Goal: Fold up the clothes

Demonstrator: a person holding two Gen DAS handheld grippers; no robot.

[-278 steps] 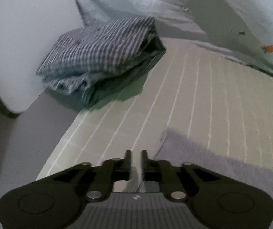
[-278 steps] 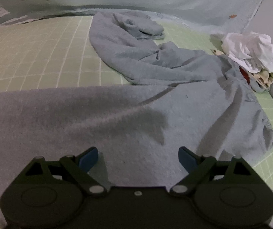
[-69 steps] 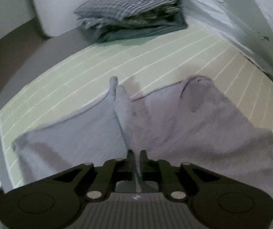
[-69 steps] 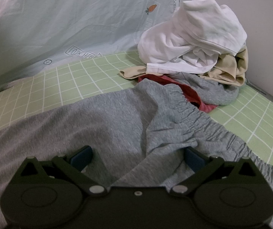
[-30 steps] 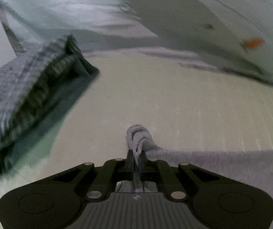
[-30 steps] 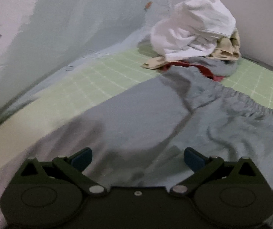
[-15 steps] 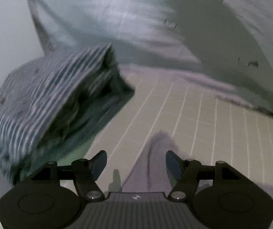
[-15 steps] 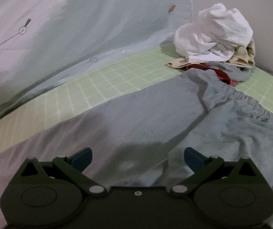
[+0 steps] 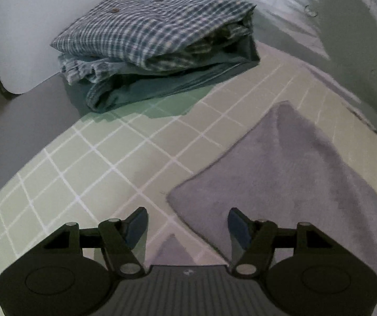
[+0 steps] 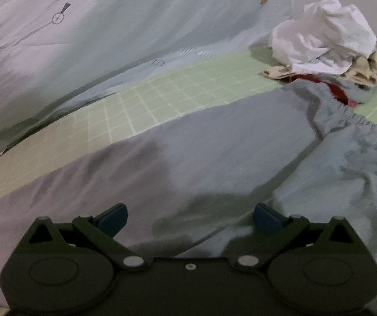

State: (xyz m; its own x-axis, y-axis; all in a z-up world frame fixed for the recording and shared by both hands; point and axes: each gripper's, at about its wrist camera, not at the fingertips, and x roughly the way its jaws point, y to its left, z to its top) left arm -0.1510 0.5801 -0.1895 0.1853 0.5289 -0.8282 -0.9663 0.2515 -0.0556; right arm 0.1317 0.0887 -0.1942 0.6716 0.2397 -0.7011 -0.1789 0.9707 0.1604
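While my left gripper [image 9: 187,222] hangs over the green grid-checked bed sheet [image 9: 88,163], its jaws are closing from a wide gap with nothing pinched; only the hem corner of the grey knit sweatpants [image 9: 288,179] lies under the gap, pads clear of it. Far left corner of the bed: folded stack of blue-and-white checked shirts [image 9: 146,31], against a white panel [image 9: 17,26]. Sweatpants leg lies flat along the near edge, running right. Pale blue carrot-print cloth [image 10: 135,26] is draped along the far edge. My right gripper [image 10: 189,217] has its jaws spread wide above the sweatpants' middle, gripping nothing. Elastic waistband [image 10: 351,121] is bunched at the right. Far right corner: crumpled pile of white, cream and red laundry [image 10: 325,42], the waistband reaching its base.
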